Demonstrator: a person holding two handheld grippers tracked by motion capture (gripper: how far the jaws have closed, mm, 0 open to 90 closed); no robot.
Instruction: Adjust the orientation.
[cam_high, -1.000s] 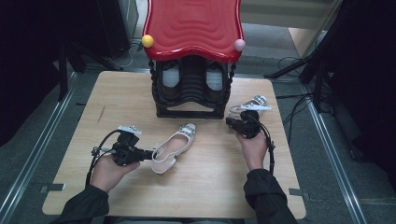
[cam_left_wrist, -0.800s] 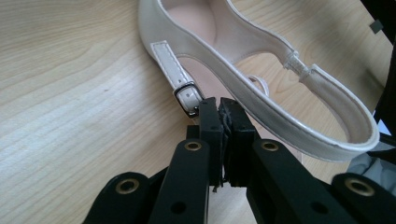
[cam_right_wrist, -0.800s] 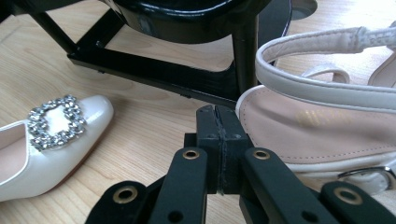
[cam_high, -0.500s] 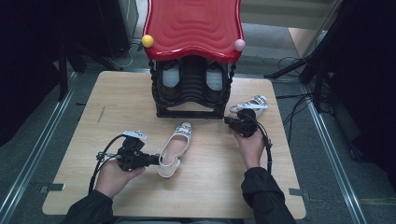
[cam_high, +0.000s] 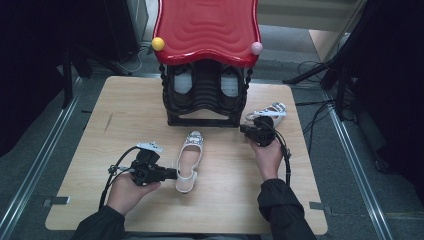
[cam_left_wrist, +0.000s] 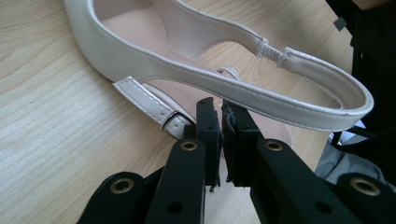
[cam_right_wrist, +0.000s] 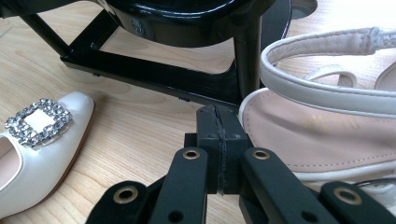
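Observation:
A white slingback shoe (cam_high: 189, 160) with a jewelled buckle lies on the table, toe toward the black rack (cam_high: 205, 102). My left gripper (cam_high: 172, 173) lies level at the shoe's heel. In the left gripper view its jaws (cam_left_wrist: 222, 112) have just been opening. A narrow gap shows between the pads with nothing in it, and the shoe's (cam_left_wrist: 140, 56) side strap runs just past the tips. My right gripper (cam_high: 243, 129) is shut on nothing (cam_right_wrist: 218, 116), beside the heel of a second white shoe (cam_right_wrist: 327, 126) near the rack's right foot (cam_high: 272, 111).
The black rack carries a wavy red top (cam_high: 205, 30) with a yellow and a pink ball at its corners, and more shoes sit inside it. Its base bar (cam_right_wrist: 154, 79) crosses just ahead of my right gripper. The wooden table (cam_high: 125, 115) ends in metal rails and cables.
The left gripper has slid right and nearer along the table. The buckled shoe has swung from a slant to nearly straight, toe toward the rack. The right hand has kept still.

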